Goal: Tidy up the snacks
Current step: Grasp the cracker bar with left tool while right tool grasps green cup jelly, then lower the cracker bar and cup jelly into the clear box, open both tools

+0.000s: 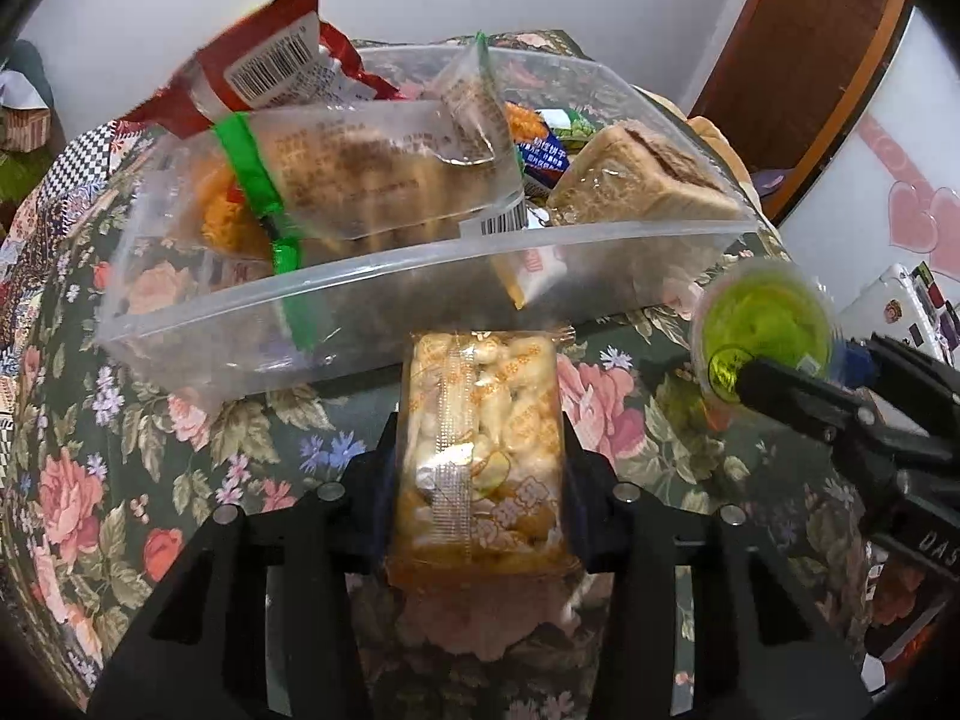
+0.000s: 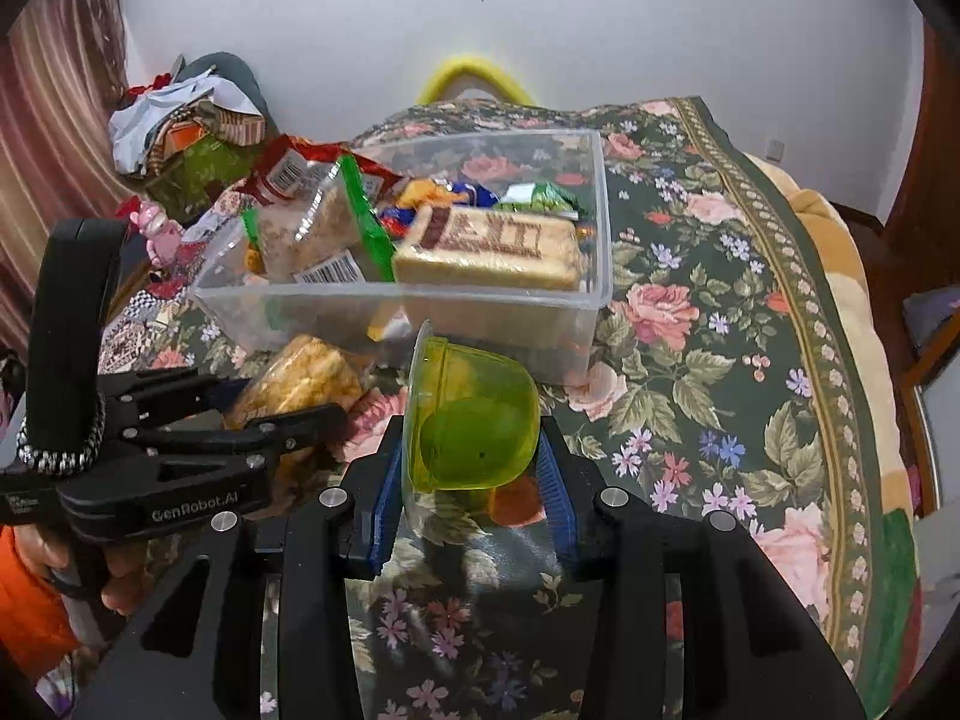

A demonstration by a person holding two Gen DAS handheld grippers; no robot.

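A clear plastic bin stands on the floral cloth, holding several wrapped snacks: a cracker pack with green tape, a red pack and a wrapped cake. My left gripper is shut on a wrapped yellow puffed-rice snack, held just in front of the bin's near wall. My right gripper is shut on a green jelly cup, held on its side near the bin's front. The cup also shows in the left wrist view, and the rice snack in the right wrist view.
The floral cloth covers a round table whose edge curves along the right. A pile of clutter and a pink toy sit beyond the table at left. A brown door and a white case with hearts stand at right.
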